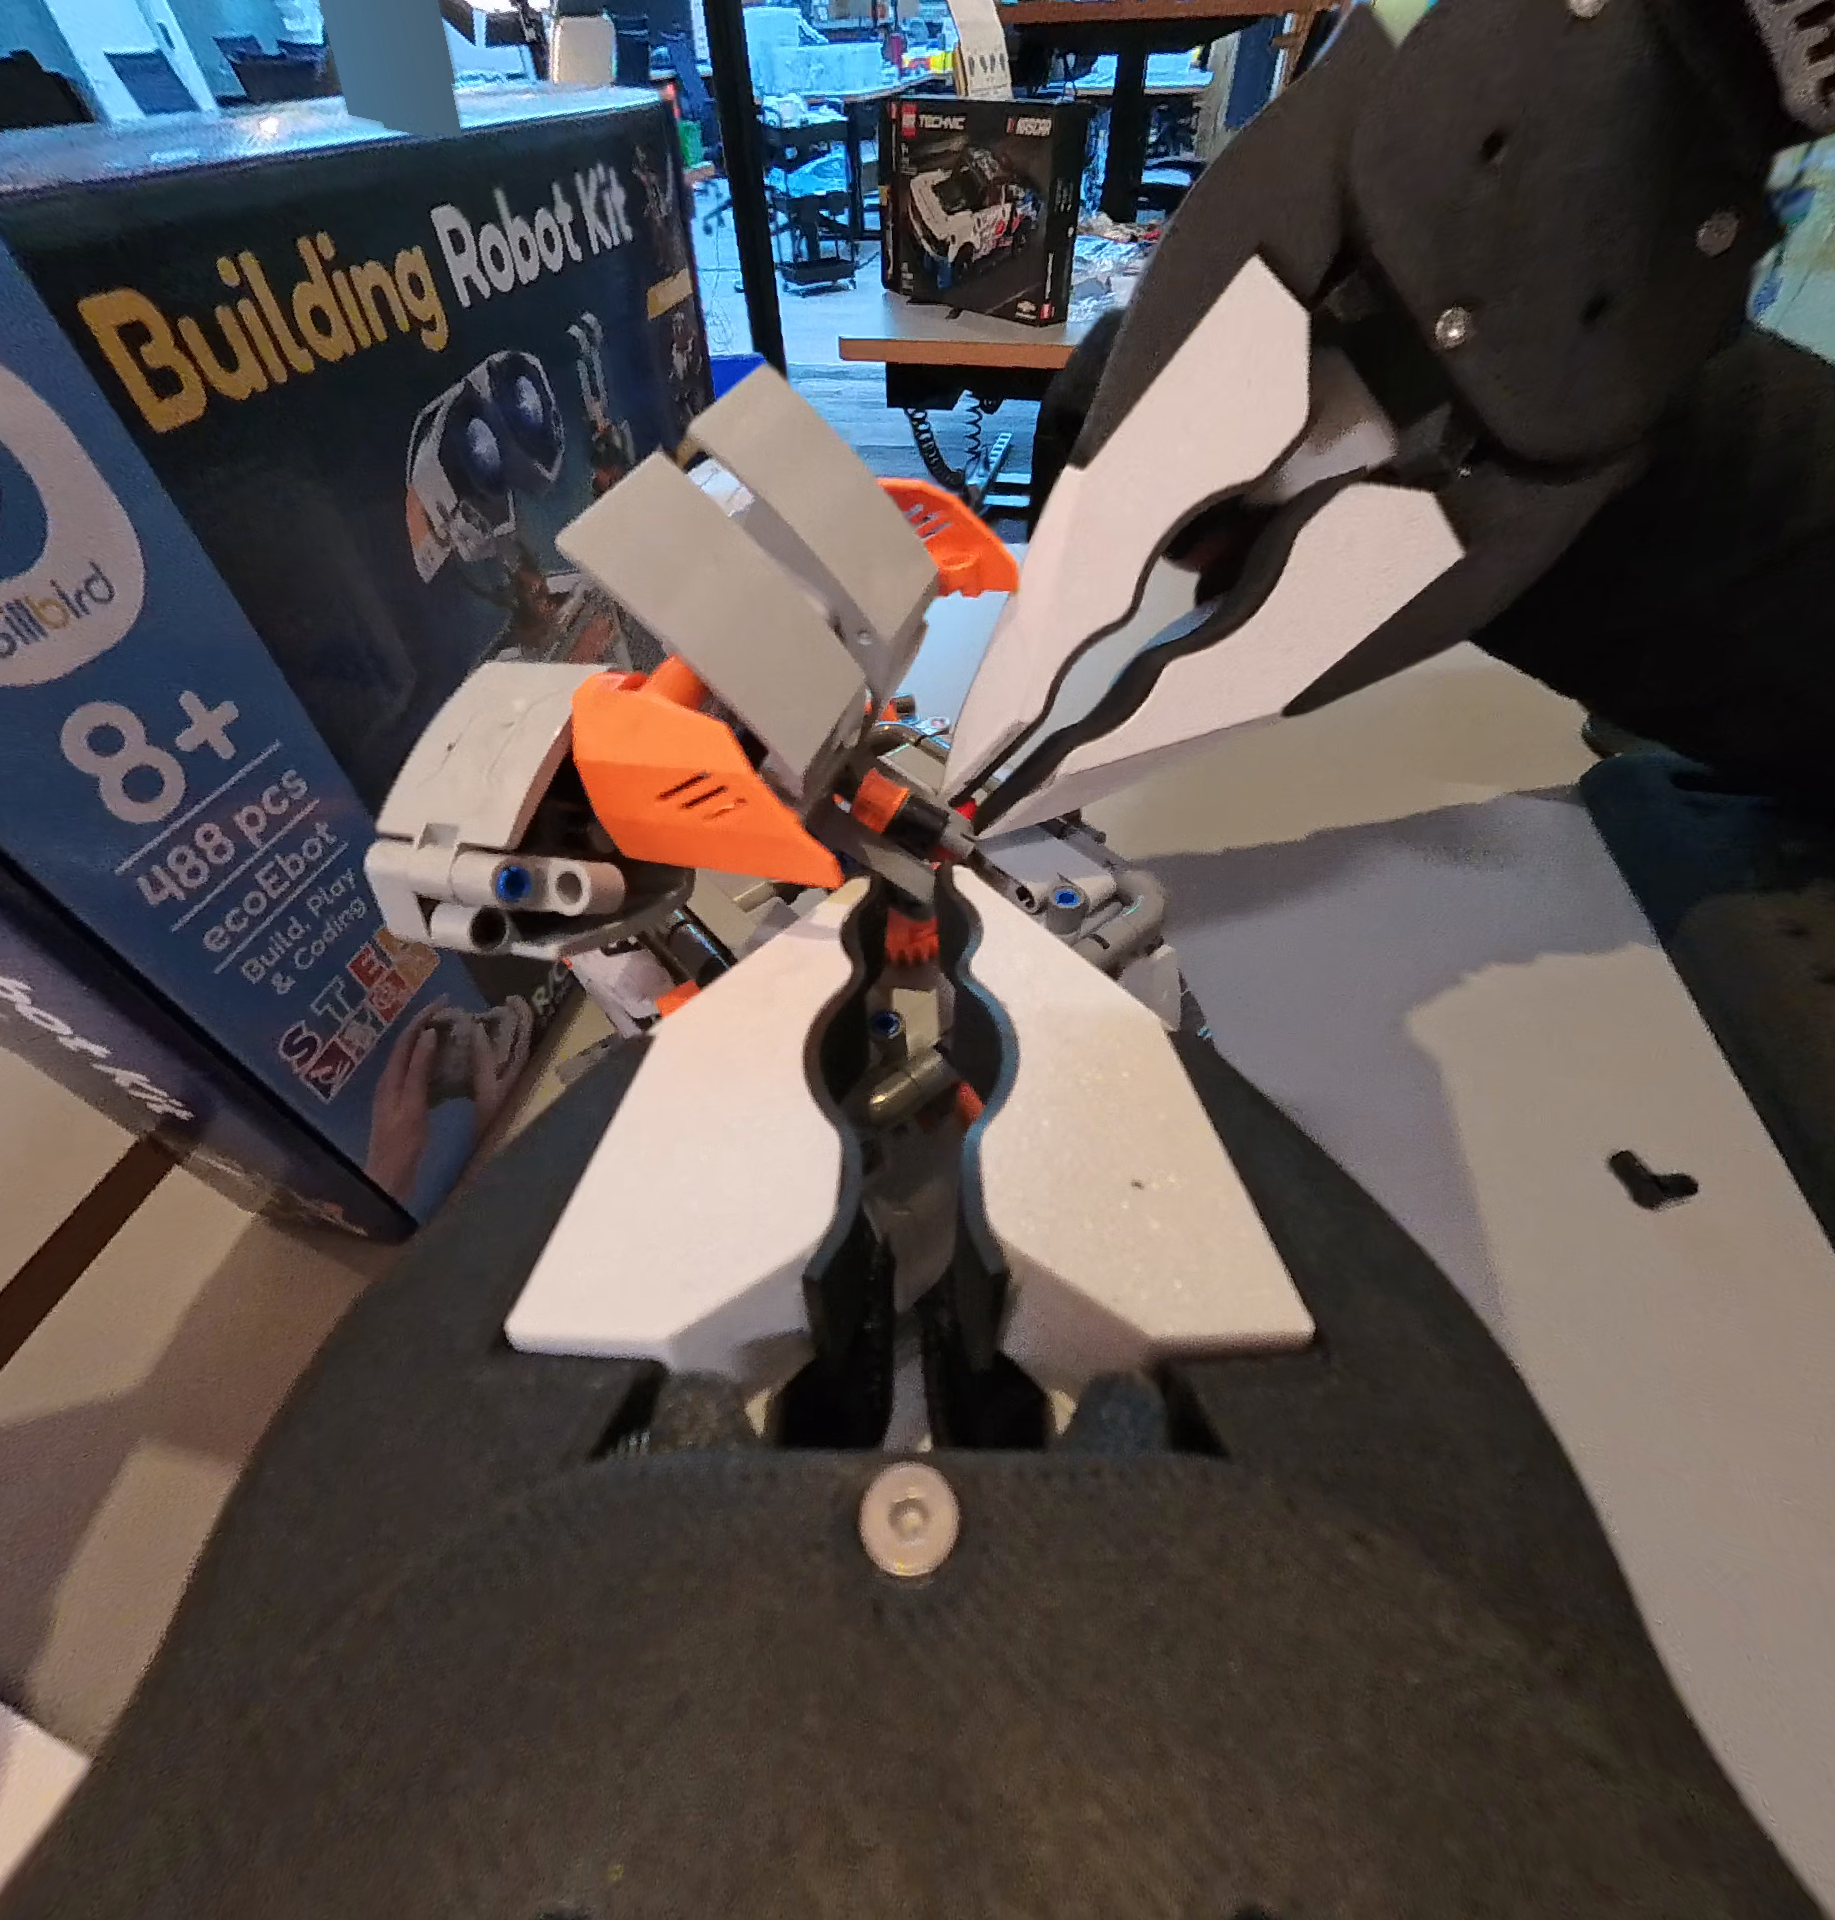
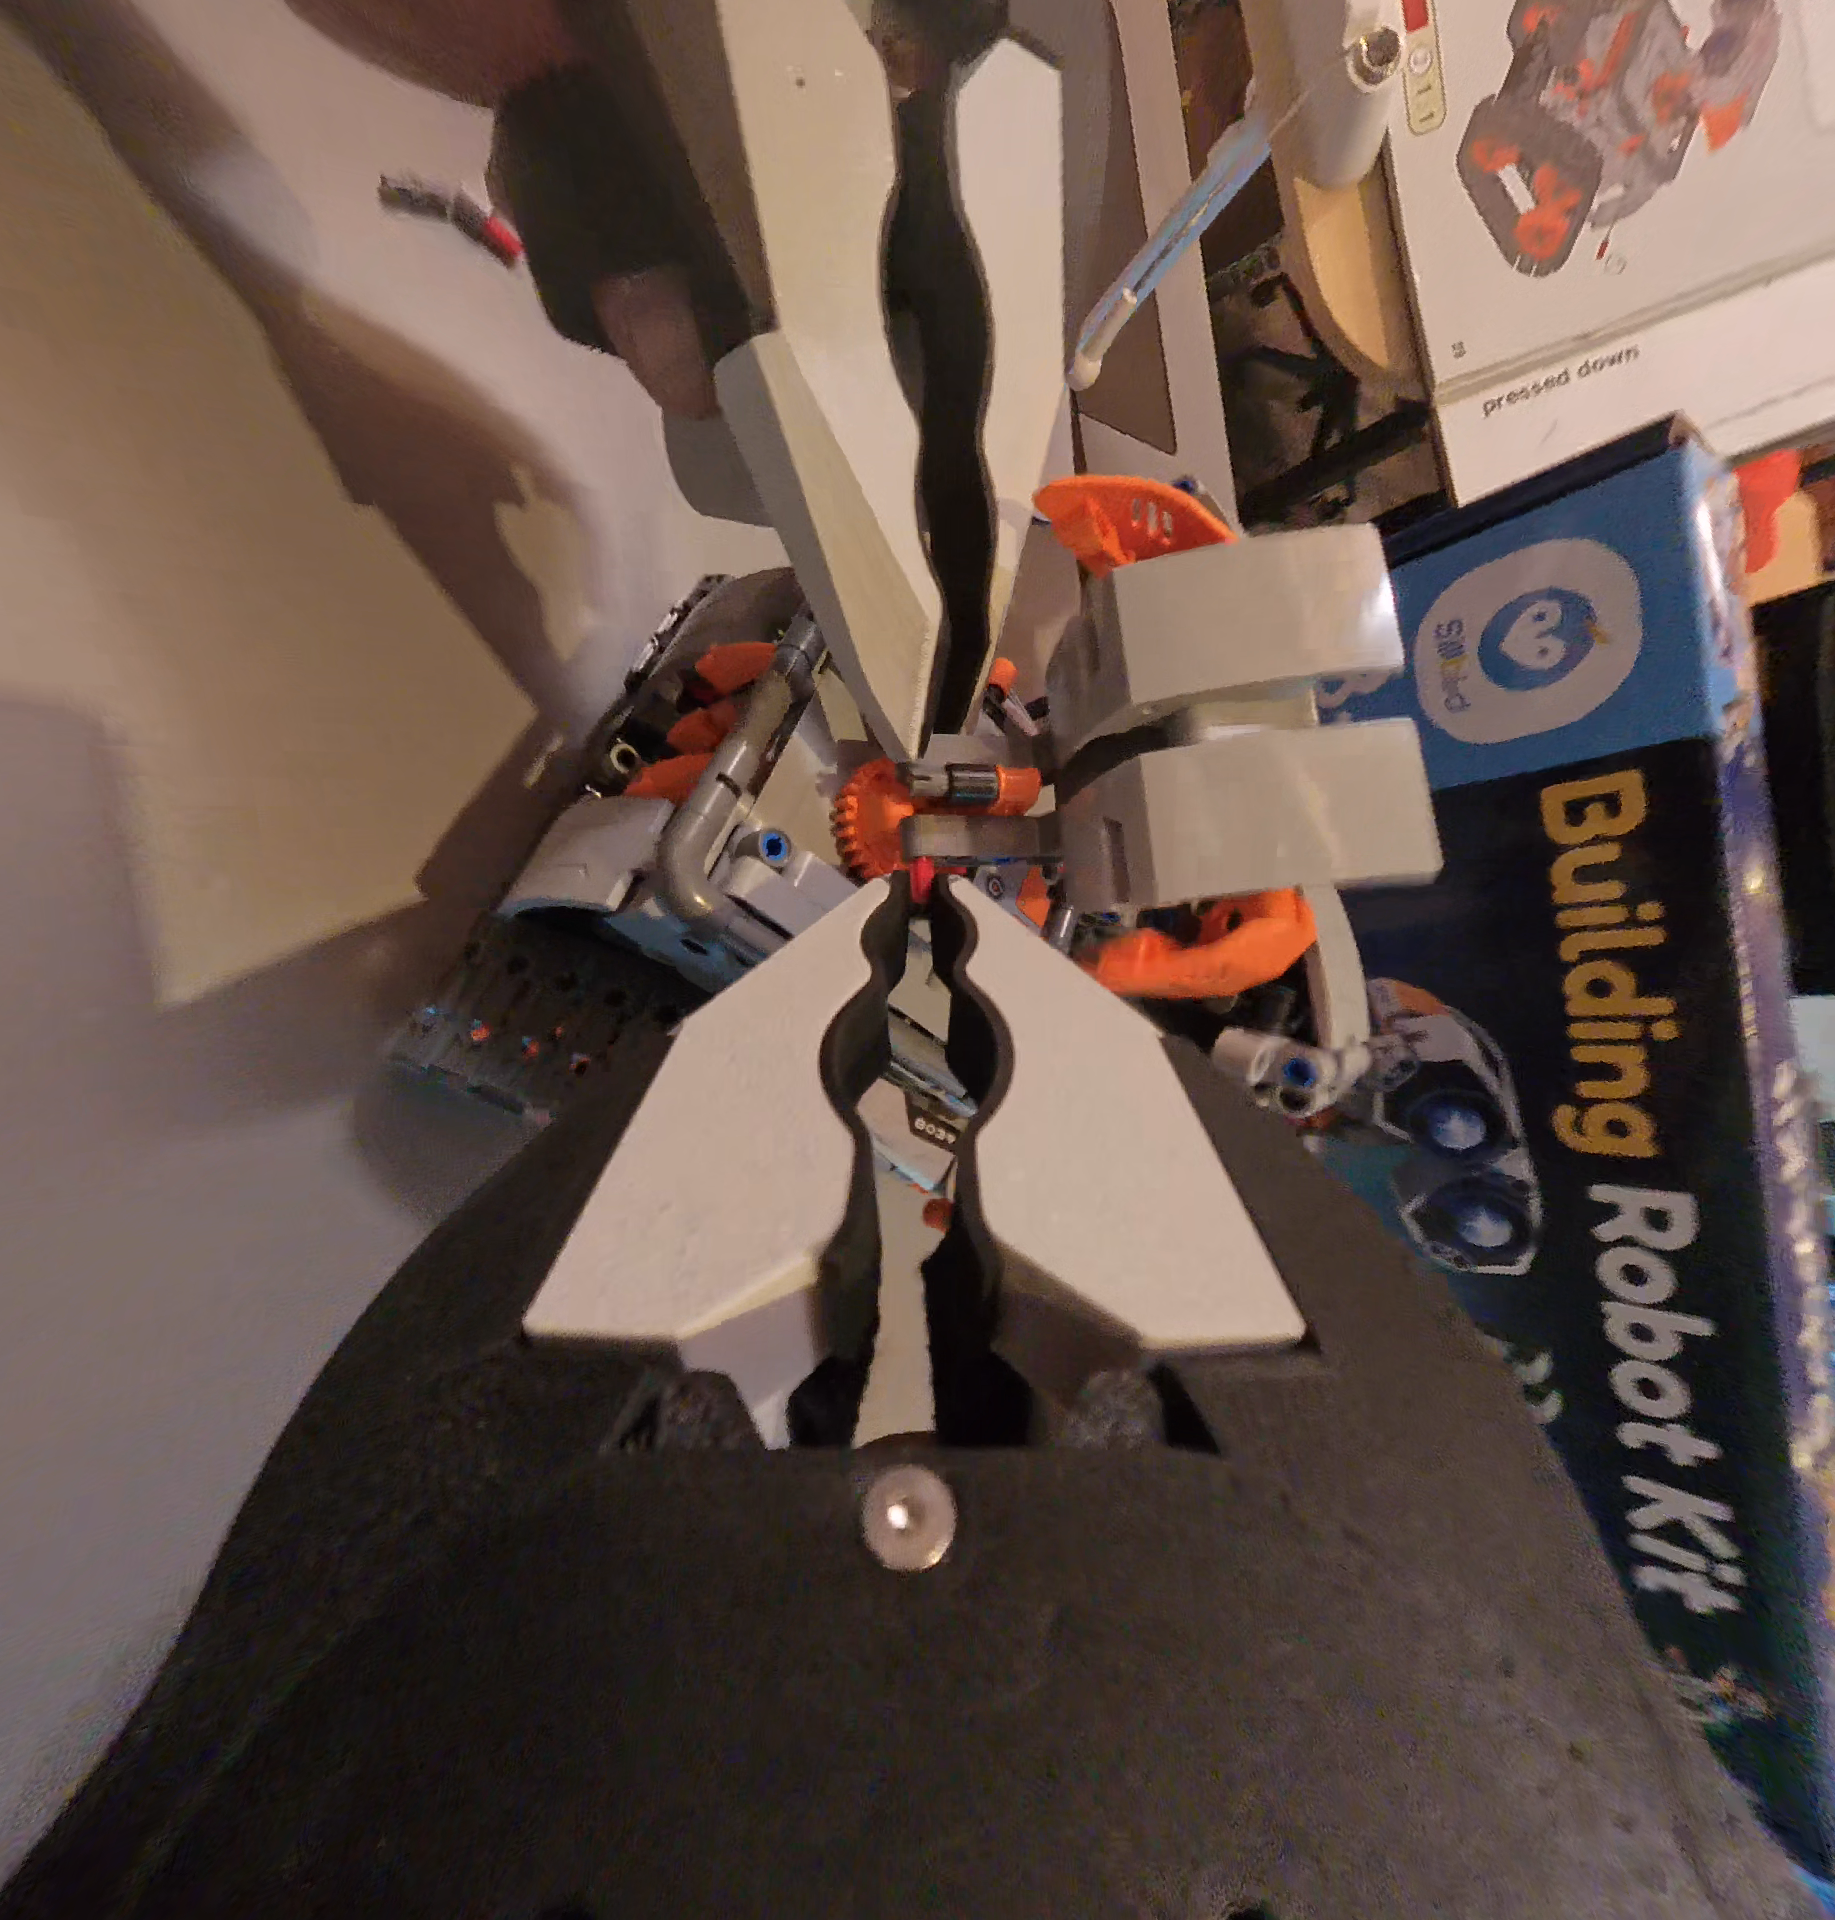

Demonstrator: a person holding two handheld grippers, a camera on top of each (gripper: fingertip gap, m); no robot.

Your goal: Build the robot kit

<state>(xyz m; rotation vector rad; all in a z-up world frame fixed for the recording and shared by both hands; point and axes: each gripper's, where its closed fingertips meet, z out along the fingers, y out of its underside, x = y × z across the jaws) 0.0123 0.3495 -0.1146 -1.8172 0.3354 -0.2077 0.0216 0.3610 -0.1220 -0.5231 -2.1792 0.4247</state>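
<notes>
A closed dark-blue cardboard kit box point(image 1: 300, 582) stands left of the left gripper point(image 1: 908, 883). At both grippers' tips sits a grey-and-orange brick-built robot model point(image 1: 705, 769). Left fingers nearly closed, pinching its dark axle; right gripper point(image 2: 918, 899) likewise nips a red pin point(image 2: 921, 878).

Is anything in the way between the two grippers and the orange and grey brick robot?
No, nothing visible. The left gripper and the right gripper both already have their tips on the brick robot, near its orange gear.
</notes>
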